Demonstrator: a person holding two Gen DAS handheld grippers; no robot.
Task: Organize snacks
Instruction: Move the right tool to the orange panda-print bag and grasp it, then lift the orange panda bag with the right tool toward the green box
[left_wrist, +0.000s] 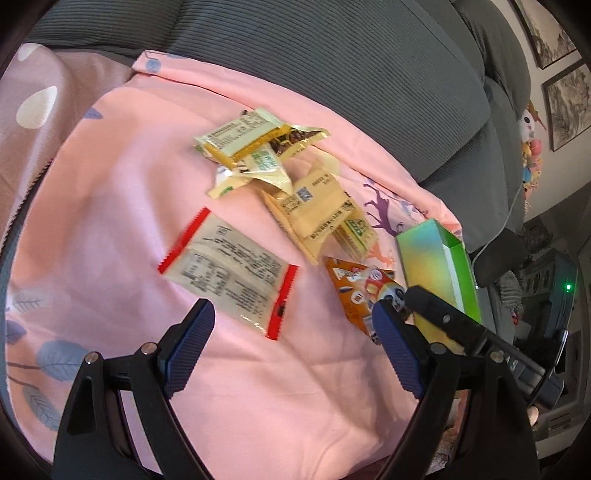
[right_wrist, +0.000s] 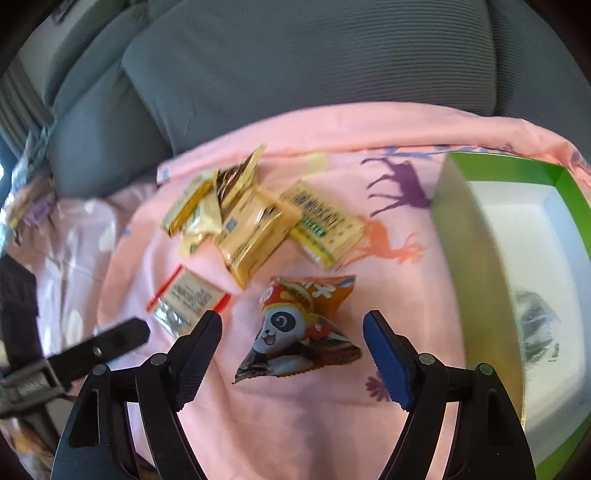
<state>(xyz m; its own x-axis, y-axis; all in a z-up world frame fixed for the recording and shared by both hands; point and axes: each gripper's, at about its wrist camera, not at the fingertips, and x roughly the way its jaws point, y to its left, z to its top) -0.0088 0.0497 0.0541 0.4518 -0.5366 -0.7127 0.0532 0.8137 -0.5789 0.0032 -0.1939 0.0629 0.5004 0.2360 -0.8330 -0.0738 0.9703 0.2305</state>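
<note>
Both sets of tongs hang over the pink sheet (left_wrist: 110, 192), nothing gripped. The left tongs (left_wrist: 291, 343) stand wide apart, and the red-edged packet (left_wrist: 229, 273) lies flat just ahead of them. The right tongs (right_wrist: 293, 349) are parted too, with the orange panda snack (right_wrist: 303, 328) lying on the sheet between the jaws, untouched. Beyond it sits the heap of yellow snack packets (right_wrist: 255, 221). To the right of the right tongs stands the green box (right_wrist: 476, 280), a silvery wrapper (right_wrist: 535, 332) inside.

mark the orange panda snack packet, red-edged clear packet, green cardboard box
orange panda snack packet (right_wrist: 299, 325), right wrist view, panda face
red-edged clear packet (left_wrist: 227, 271), left wrist view, printed middle
green cardboard box (right_wrist: 476, 273), right wrist view, near outer wall
</note>
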